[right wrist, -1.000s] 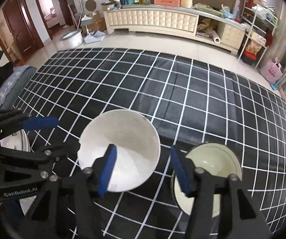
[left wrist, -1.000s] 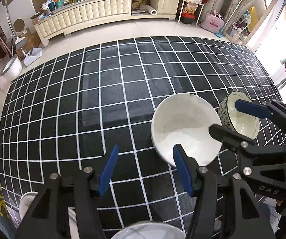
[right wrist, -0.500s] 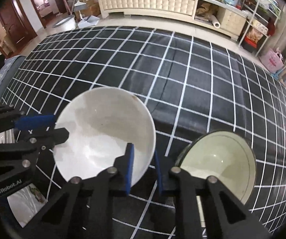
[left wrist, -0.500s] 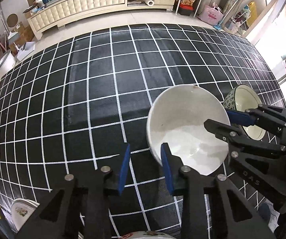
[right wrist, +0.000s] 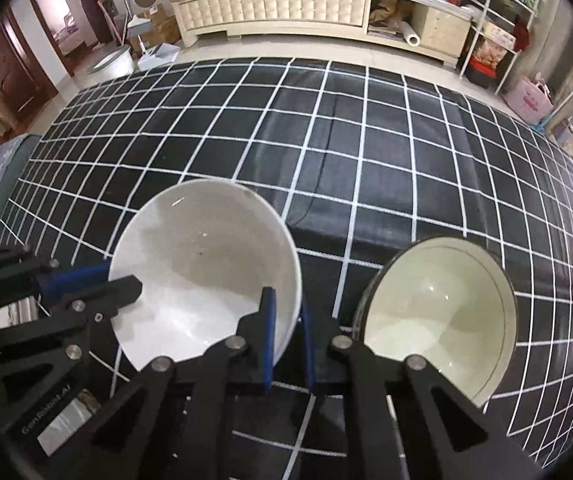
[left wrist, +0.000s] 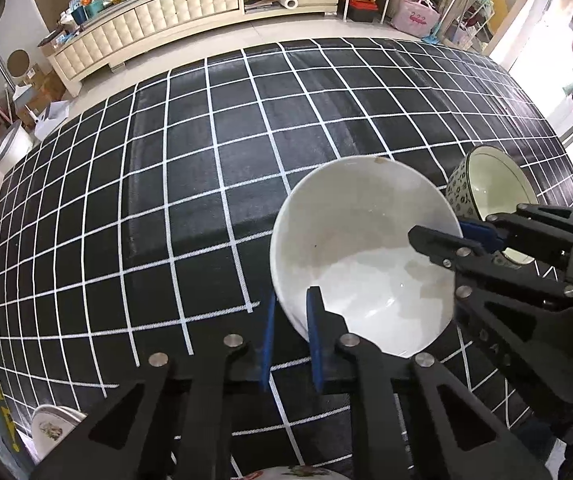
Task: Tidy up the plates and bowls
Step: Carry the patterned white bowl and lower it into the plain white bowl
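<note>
floral plate [left wrist: 52, 428] mostly behind left tongs arm, second plate [left wrist: 286, 472] cut by bottom edge

Worktop covered by black cloth with white grid [left wrist: 214, 168]. Behind it, tiled floor and a long cream tufted cabinet [right wrist: 278, 8], top crowded with boxes and containers. White paper roll [left wrist: 284, 0] in its open shelf. Pink bag [right wrist: 528, 100] near white wire rack [right wrist: 490, 40] at right. Dark wooden door [right wrist: 10, 68] at left.
</note>
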Demonstrator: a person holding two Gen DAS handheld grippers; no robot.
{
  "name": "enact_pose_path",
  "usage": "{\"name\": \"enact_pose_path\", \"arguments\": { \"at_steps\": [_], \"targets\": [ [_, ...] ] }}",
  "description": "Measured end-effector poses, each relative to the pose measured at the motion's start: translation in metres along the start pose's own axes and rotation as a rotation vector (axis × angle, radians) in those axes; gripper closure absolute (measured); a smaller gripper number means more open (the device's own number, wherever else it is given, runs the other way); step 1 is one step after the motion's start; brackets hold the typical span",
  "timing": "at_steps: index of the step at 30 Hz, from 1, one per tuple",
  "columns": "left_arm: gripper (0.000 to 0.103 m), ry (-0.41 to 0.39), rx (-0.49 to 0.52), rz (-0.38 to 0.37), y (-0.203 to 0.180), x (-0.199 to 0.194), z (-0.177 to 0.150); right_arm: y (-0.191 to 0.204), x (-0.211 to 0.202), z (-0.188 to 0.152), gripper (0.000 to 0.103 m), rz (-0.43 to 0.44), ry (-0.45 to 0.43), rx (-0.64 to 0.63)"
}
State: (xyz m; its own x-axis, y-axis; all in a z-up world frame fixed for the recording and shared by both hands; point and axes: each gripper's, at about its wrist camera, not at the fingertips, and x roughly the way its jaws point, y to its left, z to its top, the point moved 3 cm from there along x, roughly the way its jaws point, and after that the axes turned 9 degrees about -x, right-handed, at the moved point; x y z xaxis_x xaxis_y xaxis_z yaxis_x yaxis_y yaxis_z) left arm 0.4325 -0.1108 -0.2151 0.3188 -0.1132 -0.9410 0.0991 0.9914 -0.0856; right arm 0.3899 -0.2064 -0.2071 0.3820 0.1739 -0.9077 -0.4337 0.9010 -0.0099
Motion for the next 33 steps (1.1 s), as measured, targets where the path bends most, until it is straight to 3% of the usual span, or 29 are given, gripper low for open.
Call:
{"name": "enact_pose_path", "arguments": {
  "at_steps": [15, 25, 33],
  "targets": [
    [0.091, -0.053, -0.048, -0.019, 0.018, -0.061, -0.036, 0.039, -0.045, -0.016, 0.090, 0.013, -0.025, -0.003],
    [0.091, -0.096, -0.099, -0.020, 0.039, -0.110, -0.085, 0.080, -0.080, -0.032, 0.090, 0.010, -0.055, -0.055],
    [0.091, -0.102, -0.133, -0.017, 0.056, -0.122, -0.118, 0.109, -0.086, -0.047, 0.090, 0.013, -0.048, -0.086]
  ]
}}
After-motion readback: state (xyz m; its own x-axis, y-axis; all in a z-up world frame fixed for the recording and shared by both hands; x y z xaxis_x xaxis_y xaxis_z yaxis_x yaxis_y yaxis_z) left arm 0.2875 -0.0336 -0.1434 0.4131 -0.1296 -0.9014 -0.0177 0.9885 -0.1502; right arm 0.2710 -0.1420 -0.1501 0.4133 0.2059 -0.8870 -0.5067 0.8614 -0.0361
